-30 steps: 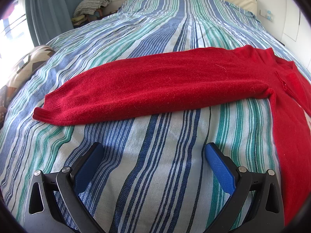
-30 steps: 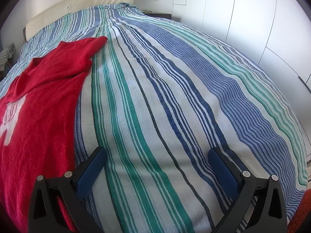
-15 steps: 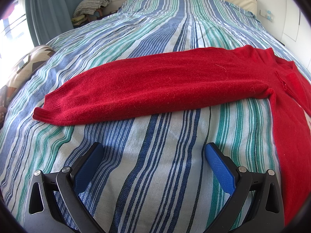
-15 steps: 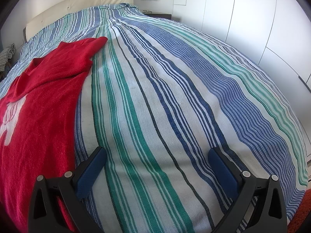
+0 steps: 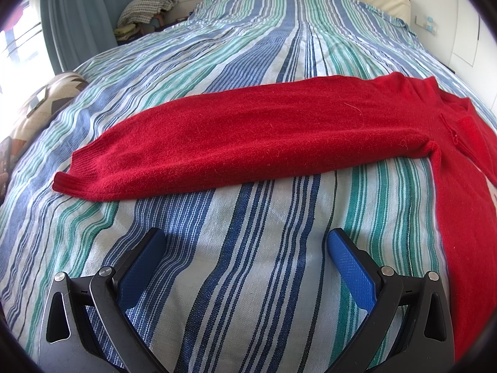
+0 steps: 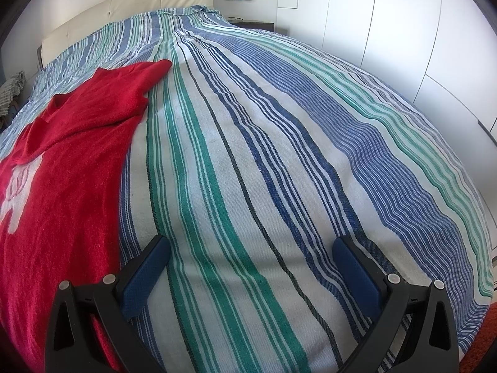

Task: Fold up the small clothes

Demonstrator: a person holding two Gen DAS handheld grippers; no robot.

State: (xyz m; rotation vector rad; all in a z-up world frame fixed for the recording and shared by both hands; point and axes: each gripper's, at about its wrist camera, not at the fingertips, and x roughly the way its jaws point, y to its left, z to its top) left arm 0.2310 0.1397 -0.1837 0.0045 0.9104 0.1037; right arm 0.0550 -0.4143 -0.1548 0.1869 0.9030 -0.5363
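Striped bedspread (image 5: pixel 248 295) under red sweater (image 5: pixel 248 136); left gripper (image 5: pixel 247 242) and right gripper (image 6: pixel 251 248) gape wide, empty.

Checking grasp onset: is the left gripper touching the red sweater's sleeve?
Apart. The left wrist view shows striped bedspread between the open left gripper and the sleeve.

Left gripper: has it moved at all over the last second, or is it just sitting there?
No. The left gripper sits open at the same spot short of the red sweater sleeve, the bedspread stripes between its fingers unchanged.
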